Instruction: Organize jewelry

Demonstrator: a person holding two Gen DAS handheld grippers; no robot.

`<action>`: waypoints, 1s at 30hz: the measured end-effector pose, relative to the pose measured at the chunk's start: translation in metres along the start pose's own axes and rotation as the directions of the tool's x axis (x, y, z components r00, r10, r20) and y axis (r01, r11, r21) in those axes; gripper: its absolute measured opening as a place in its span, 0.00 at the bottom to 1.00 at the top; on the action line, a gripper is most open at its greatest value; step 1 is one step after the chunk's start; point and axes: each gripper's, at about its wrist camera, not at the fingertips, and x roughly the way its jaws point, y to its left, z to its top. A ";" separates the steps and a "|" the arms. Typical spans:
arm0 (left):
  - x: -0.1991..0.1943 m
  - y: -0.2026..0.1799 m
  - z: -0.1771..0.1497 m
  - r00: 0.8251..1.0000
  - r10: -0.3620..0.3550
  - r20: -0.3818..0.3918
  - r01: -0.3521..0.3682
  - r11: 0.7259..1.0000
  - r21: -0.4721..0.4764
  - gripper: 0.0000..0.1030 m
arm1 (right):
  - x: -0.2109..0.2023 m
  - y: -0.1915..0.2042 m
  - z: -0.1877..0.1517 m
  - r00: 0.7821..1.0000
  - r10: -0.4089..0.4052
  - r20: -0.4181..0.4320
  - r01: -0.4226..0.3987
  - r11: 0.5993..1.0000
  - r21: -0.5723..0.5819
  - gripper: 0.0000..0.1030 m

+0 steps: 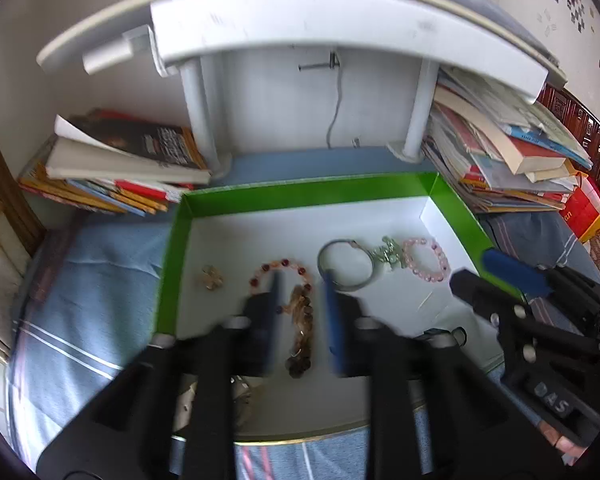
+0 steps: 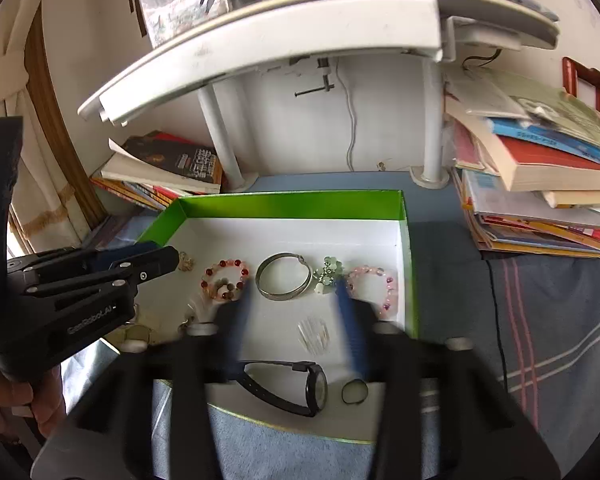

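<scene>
A green-walled box (image 1: 308, 194) (image 2: 292, 205) with a white floor holds the jewelry. In a row lie a small gold brooch (image 1: 212, 278) (image 2: 186, 262), a red bead bracelet (image 1: 284, 268) (image 2: 224, 280), a silver bangle (image 1: 346, 264) (image 2: 285, 282), a green charm (image 1: 388, 256) (image 2: 328, 272) and a pink bead bracelet (image 1: 426, 260) (image 2: 374, 286). My left gripper (image 1: 302, 276) (image 2: 166, 252) stands open over a brown bead string (image 1: 300, 336). My right gripper (image 2: 293, 284) (image 1: 471, 267) is open above the bangle, touching nothing. A black watch (image 2: 300, 388) and a dark ring (image 2: 354, 392) lie near the box's front.
A white shelf (image 1: 340, 16) on two posts overhangs the back of the box. Stacks of books (image 1: 116, 168) (image 2: 540, 184) flank it left and right. A blue striped cloth (image 1: 80, 280) covers the surface. A small clear packet (image 2: 314, 334) lies in the box.
</scene>
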 end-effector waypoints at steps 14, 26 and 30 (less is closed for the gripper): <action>-0.183 0.005 -0.105 0.947 0.067 0.313 -0.060 0.998 -0.032 0.96 | -0.187 0.023 -0.072 0.966 -0.020 0.257 0.016 1.000 0.016 0.97; -0.216 0.002 -0.201 0.978 0.079 0.195 -0.054 0.990 -0.131 0.96 | -0.207 0.059 -0.156 0.992 -0.085 0.094 0.088 0.996 -0.024 0.97; -0.218 0.000 -0.209 0.979 0.088 0.185 -0.065 0.990 -0.128 0.96 | -0.202 0.056 -0.166 0.990 -0.118 0.073 0.119 0.993 -0.014 0.97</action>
